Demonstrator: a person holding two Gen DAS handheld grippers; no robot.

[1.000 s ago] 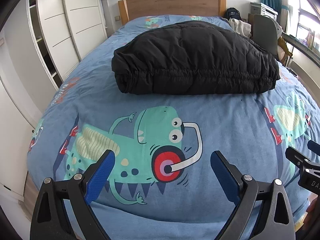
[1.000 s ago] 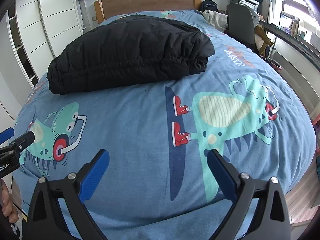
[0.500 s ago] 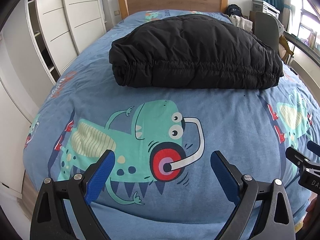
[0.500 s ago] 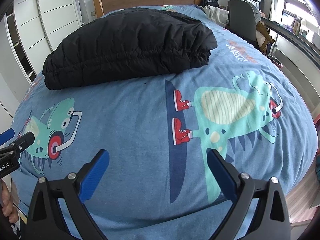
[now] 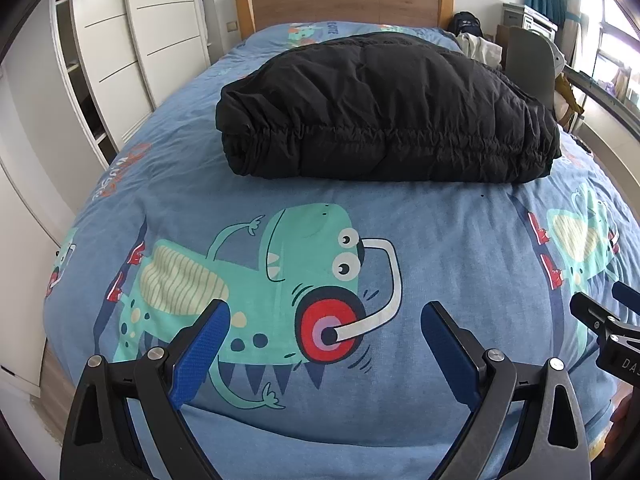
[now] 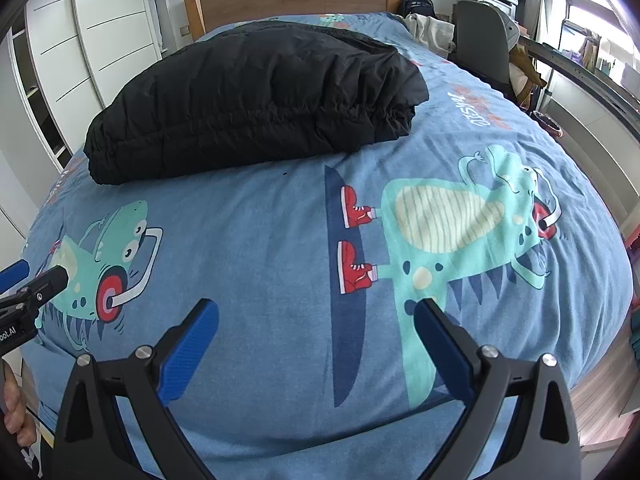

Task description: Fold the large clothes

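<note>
Jacket: folded, mid-bed, both grippers wide and empty

Jacket (image 5: 384,116): black, quilted, puffy. Lies folded into a thick oblong bundle across the middle of the bed (image 5: 440,232), long side running left to right. Near edge shows a gathered, elastic-like seam along its length. Left end is a rounded fold; right end tapers to a blunter corner. Seen from the right wrist view (image 6: 256,100), the bundle sits toward the left and centre of the bed, its right corner well short of the mattress side.

Bed: blue cover printed with green cartoon dinosaurs. A broad bare stretch of cover lies between the bundle's near edge and the foot of the bed, below both grippers. Headboard (image 5: 344,4): wood, behind the bundle, with a strip of cover between them.

Left gripper (image 5: 324,324): blue pads spread wide, nothing between them, above the cover near the foot, well apart from the jacket. Its tip also shows at the left margin of the right wrist view (image 6: 24,280).

Right gripper (image 6: 316,320): blue pads spread wide, nothing held, above the cover near the foot, well apart from the jacket.

Surrounds: white wardrobe (image 5: 132,48) close along the bed's left side, leaving a narrow gap. Grey chair (image 6: 480,36) near the bed's far right side. Wood floor shows at lower right of the right wrist view.
</note>
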